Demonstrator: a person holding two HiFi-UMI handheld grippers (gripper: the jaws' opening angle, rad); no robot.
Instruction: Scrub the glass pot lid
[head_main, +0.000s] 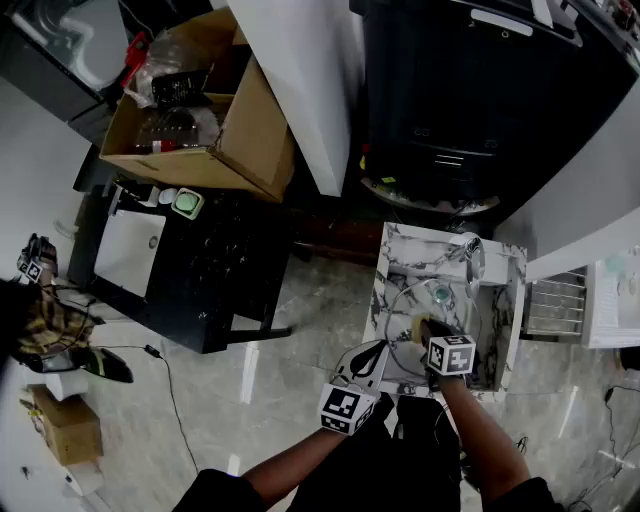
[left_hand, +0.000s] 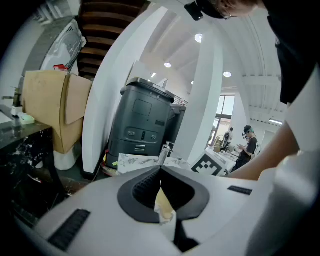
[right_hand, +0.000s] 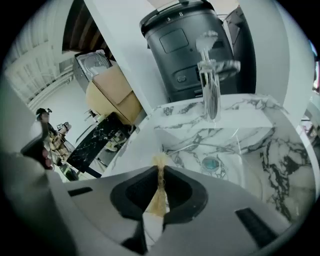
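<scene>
Pinching a tan scrub pad (right_hand: 159, 192) edge-on in the right tongs (right_hand: 160, 167), just above the glass pot lid (head_main: 412, 305), which lies in the marble sink (head_main: 392, 250) below the faucet (right_hand: 210, 85). Holding the left tongs (left_hand: 161, 174) pressed shut near the lid's rim, no glass seen between them. Judged to be mid-scrub. Next, probably: press the pad onto the glass and rub, bracing the lid against sliding.
</scene>
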